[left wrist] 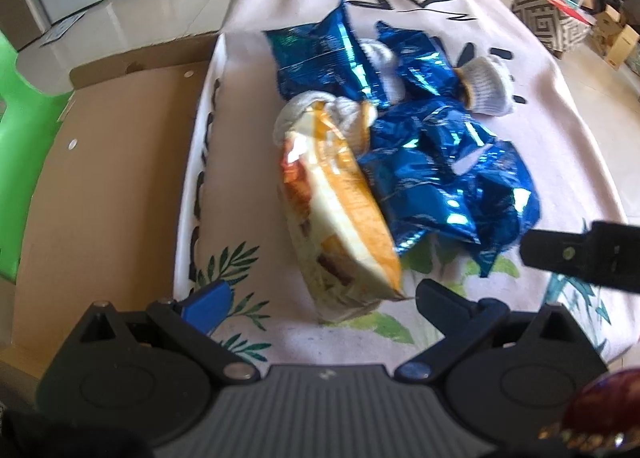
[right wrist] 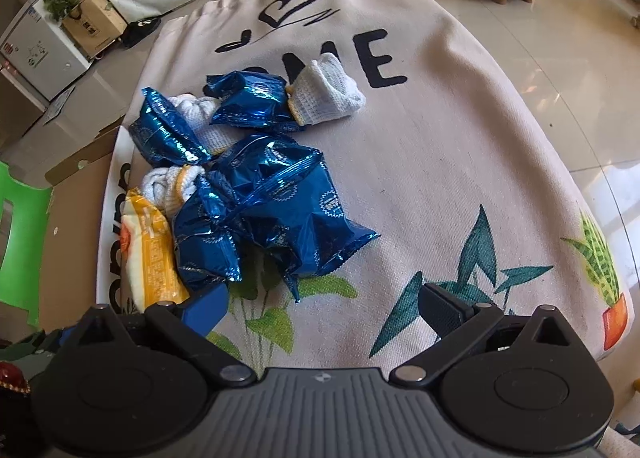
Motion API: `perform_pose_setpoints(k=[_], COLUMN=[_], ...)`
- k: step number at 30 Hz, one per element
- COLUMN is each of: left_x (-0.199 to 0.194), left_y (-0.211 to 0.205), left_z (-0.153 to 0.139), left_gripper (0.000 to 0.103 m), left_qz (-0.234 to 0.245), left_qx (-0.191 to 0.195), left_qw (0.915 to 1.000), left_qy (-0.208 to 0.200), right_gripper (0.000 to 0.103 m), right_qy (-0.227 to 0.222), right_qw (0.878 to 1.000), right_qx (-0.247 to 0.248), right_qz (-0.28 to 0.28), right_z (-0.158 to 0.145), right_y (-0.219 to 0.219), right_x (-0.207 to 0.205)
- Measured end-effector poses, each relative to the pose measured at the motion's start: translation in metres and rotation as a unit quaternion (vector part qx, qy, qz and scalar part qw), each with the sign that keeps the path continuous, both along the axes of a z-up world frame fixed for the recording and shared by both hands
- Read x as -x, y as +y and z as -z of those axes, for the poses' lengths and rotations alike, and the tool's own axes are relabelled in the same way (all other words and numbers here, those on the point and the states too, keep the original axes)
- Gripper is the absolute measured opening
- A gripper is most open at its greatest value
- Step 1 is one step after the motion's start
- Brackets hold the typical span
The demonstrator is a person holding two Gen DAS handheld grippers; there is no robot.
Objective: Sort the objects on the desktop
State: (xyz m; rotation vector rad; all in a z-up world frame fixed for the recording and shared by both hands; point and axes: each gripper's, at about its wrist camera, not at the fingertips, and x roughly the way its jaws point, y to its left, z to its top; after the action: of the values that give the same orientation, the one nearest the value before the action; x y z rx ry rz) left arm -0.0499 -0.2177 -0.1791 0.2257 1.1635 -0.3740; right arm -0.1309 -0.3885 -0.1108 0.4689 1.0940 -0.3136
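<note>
Left gripper [left wrist: 320, 298]: fingers spread, empty, straddling near end of yellow snack pack [left wrist: 340, 214], likely lining up first pick. Pack lies near left edge of printed cloth [left wrist: 248, 106], beside cardboard [left wrist: 112, 162]; long axis runs from gripper toward far edge, far end against white gloves [left wrist: 344, 114] and blue wrappers [left wrist: 448, 174]. Right gripper [right wrist: 324, 298]: fingers spread, empty, near wrapper heap [right wrist: 264, 210].

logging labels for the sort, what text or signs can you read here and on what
"ME": bold black letters on the printed beige cloth; the letters before it are hidden.
Black heart and script flourish: same cloth, no readable word.
Shiny blue foil snack packets: round emblems, too small.
Yellow-orange snack pack: print blurred.
</note>
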Motion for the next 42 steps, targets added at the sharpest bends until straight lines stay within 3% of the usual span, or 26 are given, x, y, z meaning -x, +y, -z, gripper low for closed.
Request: perform_pose_setpoints(k=[11,19,24,31,34,38,42], left_x=[-0.015,-0.020,-0.018,-0.013,-0.007,-0.007,-0.016], left_y=[0.023,0.034,0.027,0.015,0.010,0.011,0.019], left_z=[0.006,0.004,0.003,0.007,0.005,-0.001,0.004], left_gripper=[0.103,0.103,0.103,0.103,0.103,0.103,0.103], left_qz=[-0.051,-0.071,-0.050,-0.023,-0.003,-0.012,-0.043], left_qx=[0.011,0.038,0.049,0.081,0.084,0.062,0.073], left_qw=[0.9985,0.9966,0.9974,0.9959,0.9959,0.9980,0.9963], left_qy=[0.015,0.015,0.015,0.032,0.033,-0.003,0.013], right_gripper=[0.102,0.102,0.096,0.096,0.096,0.096,0.096], right_qy=[-0.018,-0.007,0.010,0.025,0.015,-0.004,-0.010], right_qw=[0.999,0.999,0.998,0.991,0.989,0.988,0.990], right_qx=[-0.035,-0.017,-0.008,0.012,-0.005,-0.042,-0.049], right_qz=[0.030,0.044,0.055,0.129,0.147,0.146,0.133], right_z=[0.011,0.023,0.032,0.031,0.028,0.026,0.025], right_y=[-0.009,-0.010,-0.015,-0.038,-0.048,-0.051,-0.046], right_x=[-0.015,-0.025,-0.028,-0.017,-0.011,-0.011,-0.015])
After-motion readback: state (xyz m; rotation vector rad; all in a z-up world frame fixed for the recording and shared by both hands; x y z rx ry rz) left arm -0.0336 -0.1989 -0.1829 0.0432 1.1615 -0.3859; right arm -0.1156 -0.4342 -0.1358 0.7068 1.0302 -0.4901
